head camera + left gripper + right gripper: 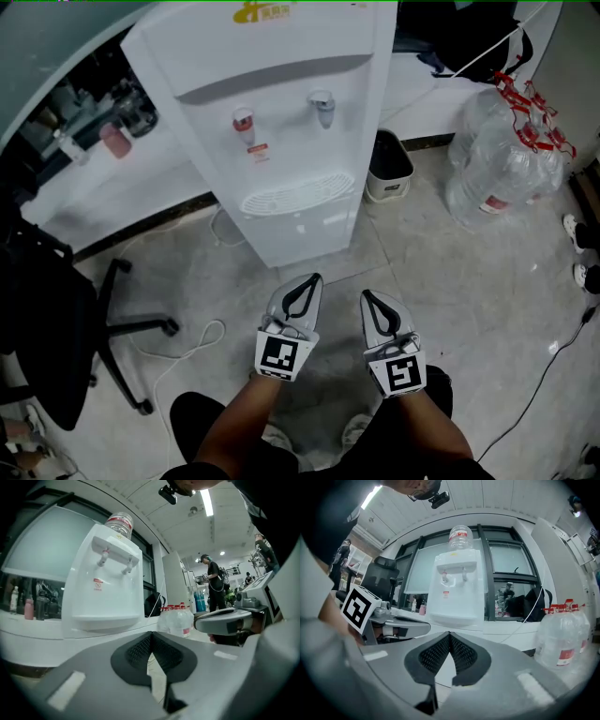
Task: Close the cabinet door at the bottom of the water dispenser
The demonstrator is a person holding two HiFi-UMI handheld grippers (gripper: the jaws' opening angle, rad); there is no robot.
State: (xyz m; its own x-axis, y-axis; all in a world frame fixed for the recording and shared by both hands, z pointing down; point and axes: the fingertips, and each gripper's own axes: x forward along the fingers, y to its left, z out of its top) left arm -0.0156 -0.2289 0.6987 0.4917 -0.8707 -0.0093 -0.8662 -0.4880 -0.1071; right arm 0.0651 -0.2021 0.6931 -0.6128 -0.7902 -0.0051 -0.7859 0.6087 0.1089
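Observation:
The white water dispenser [281, 112] stands on the floor ahead of me, with two taps and a drip grille. Its bottom cabinet door [305, 230] looks flush with the body. My left gripper [309, 284] is held a short way in front of the door, apart from it, with jaws shut and nothing between them. My right gripper [368, 300] hangs beside it, a little further back, also shut and empty. In the left gripper view the pads of the left gripper [151, 637] meet below the dispenser [105, 588]. The right gripper [450, 637] faces the dispenser [457, 590] too.
A black office chair [56, 319] stands at the left, with a white cable [187, 347] looped on the floor by it. A small bin [389, 169] sits right of the dispenser. Bagged water bottles [506, 159] lie further right. A person [214, 585] stands far off.

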